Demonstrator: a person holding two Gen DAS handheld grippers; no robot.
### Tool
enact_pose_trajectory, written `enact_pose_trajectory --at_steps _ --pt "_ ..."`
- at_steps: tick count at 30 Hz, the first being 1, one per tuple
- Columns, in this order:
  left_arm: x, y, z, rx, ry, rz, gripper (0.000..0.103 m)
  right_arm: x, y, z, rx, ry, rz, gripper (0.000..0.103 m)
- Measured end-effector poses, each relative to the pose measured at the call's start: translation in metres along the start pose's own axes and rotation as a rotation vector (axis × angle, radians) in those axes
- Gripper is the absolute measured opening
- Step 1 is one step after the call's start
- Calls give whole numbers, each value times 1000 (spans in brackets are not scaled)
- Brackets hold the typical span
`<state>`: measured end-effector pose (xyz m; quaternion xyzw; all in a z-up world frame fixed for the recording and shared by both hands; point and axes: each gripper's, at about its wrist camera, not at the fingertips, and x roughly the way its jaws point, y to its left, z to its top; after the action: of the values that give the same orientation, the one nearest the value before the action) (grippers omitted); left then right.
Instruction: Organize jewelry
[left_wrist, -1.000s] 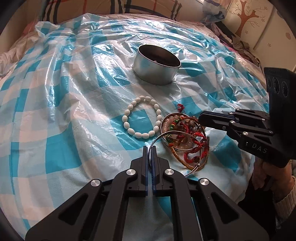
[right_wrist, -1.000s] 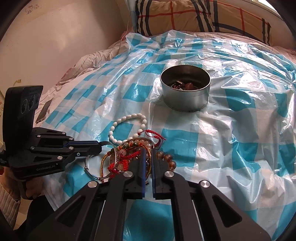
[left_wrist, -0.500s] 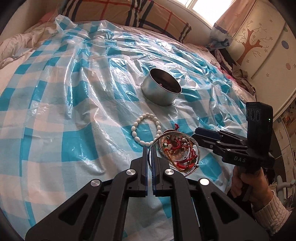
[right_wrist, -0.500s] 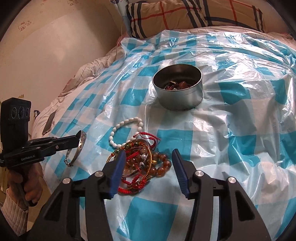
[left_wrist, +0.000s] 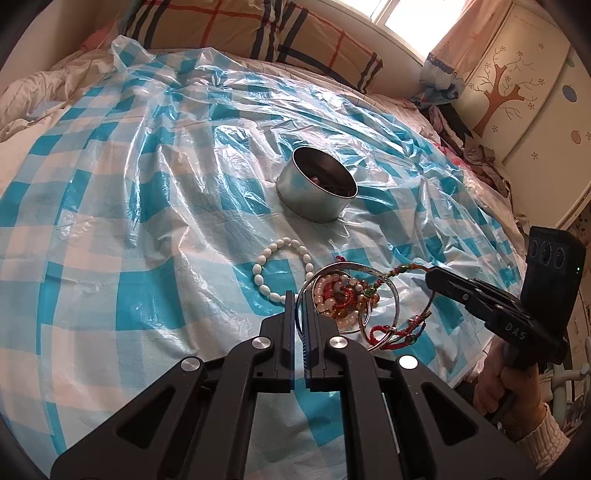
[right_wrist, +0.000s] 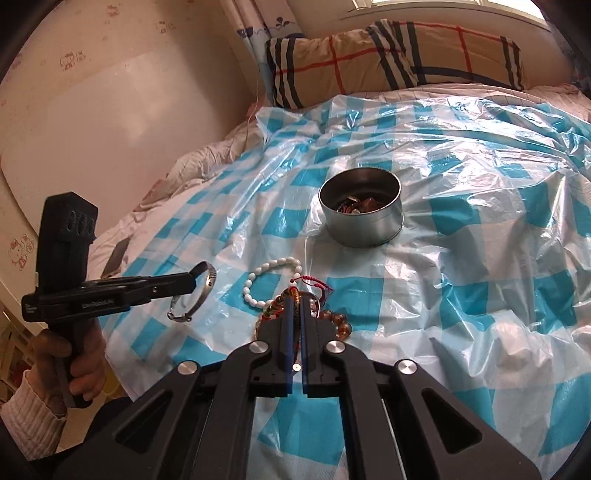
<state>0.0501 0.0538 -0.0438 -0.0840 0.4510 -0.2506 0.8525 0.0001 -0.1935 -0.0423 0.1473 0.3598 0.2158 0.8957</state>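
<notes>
My left gripper (left_wrist: 299, 295) is shut on a silver bangle (left_wrist: 351, 265) and holds it just above the sheet; the right wrist view shows that gripper (right_wrist: 194, 280) and the bangle (right_wrist: 208, 280) lifted at the left. My right gripper (right_wrist: 295, 302) is shut on a braided coloured cord bracelet (right_wrist: 286, 295). From the left wrist view this gripper (left_wrist: 430, 273) pulls the cord (left_wrist: 410, 266) taut through the bangle. Under them lies a tangle of bead bracelets (left_wrist: 340, 299). A white bead bracelet (left_wrist: 266, 288) lies flat beside it. Further back stands a round metal tin (left_wrist: 314, 195) holding some jewelry.
A blue-and-white checked plastic sheet (left_wrist: 147, 221) covers the bed, crumpled in folds. A plaid pillow (right_wrist: 399, 55) lies at the head. A cupboard with a tree picture (left_wrist: 517, 92) stands right, a wall (right_wrist: 92, 129) left. A person's hands hold both grippers at the bed's near edge.
My right gripper opened over the tangle, then shut on the coloured cord and drew it up. My left gripper rose a little with the bangle and tilted.
</notes>
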Motion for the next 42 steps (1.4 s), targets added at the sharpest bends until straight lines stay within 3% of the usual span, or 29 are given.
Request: enact_pose_trajectory --at_steps 5,7,9,11,12,19,32,42 --pt "-1 -11 1 10 -17 11 3 -34 -8 -3 93 -123 142 4" --pt "1 -17 2 15 -23 14 3 -35 -6 0 84 -115 100 4" --pt "4 -21 4 21 -26 19 3 -35 -17 3 179 -125 212 4" --pt "8 -25 6 22 -26 16 3 -37 -7 8 106 -123 102 4" --pt "10 -25 7 20 -25 12 3 -34 -6 10 93 -114 90 4" --pt "20 -28 14 1 -51 32 3 -25 -22 14 159 -154 119 4" --pt "43 -41 51 -42 -168 124 3 -14 -51 45 249 -347 38 4" --pt "69 -40 72 -70 -193 191 3 5 -66 62 298 -405 30 4"
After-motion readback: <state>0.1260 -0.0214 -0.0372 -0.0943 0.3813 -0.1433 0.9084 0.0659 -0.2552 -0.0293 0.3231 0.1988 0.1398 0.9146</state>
